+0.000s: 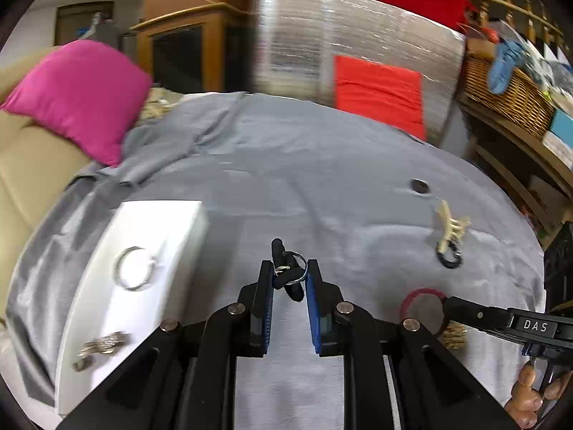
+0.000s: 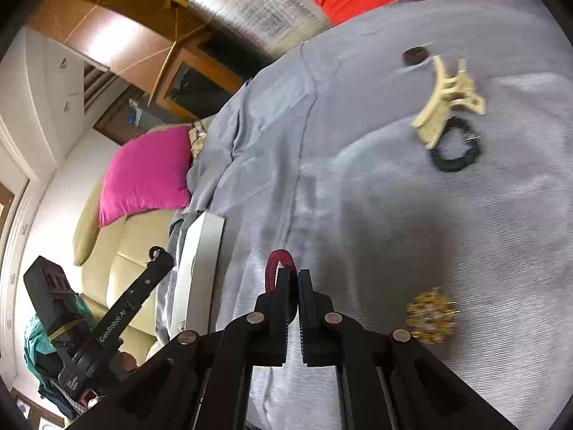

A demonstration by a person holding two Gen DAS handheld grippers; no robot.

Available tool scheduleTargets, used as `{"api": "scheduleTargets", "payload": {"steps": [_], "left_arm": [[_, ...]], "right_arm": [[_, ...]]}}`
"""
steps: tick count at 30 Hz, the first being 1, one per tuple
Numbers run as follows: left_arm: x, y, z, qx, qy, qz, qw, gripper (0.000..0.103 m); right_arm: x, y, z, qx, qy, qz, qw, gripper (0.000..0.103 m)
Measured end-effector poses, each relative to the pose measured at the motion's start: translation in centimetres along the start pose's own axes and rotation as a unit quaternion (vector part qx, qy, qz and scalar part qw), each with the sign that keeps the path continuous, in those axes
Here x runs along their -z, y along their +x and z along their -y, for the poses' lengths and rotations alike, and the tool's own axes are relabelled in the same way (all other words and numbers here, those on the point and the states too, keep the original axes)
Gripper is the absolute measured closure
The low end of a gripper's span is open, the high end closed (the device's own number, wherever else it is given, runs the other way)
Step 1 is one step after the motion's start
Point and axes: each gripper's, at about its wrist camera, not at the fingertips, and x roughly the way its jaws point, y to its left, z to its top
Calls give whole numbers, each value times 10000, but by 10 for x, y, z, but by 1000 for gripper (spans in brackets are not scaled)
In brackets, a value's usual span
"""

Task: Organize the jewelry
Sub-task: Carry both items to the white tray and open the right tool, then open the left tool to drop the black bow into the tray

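My left gripper (image 1: 288, 276) is shut on a black hair tie with a metal ring (image 1: 288, 268), held above the grey cloth just right of the white box (image 1: 186, 222). The box top carries a silver bangle (image 1: 135, 268) and a silver piece (image 1: 102, 345). My right gripper (image 2: 296, 279) is shut on a red bangle (image 2: 277, 265), which also shows in the left wrist view (image 1: 422, 292). A cream hair claw (image 2: 446, 98), a black hair tie (image 2: 454, 148), a gold brooch (image 2: 431, 317) and a dark round button (image 2: 413, 56) lie on the cloth.
A grey cloth (image 1: 322, 186) covers the surface. A pink cushion (image 1: 77, 95) rests on a beige sofa at the left. A foil-wrapped bundle with a red patch (image 1: 358, 64) stands behind. A wicker basket (image 1: 508, 93) sits on shelves at the right.
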Motion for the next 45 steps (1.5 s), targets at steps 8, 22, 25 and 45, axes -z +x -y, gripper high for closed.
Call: {"api": "scheduleTargets", "payload": {"steps": [8,22,25,45], "left_arm": [[12,-19,-78,-558,-528,-69,9970,85],[52,-48,-149,-1265,-1437,-436,9805,85],[61,-47,-159,-1453,-1570,-582,9751,85],[85,3,-166,-1713,-1794,-1651,9546,85]], "right_arm": [[8,36,-58,-133,-526,-83,9985,98],[26,99,-174,-624,-1476,-242,9868,98],[31,118,-191,-594,-1686,-347,9833,98],[66,211,-219,11,-2570,-985,9614,97]]}}
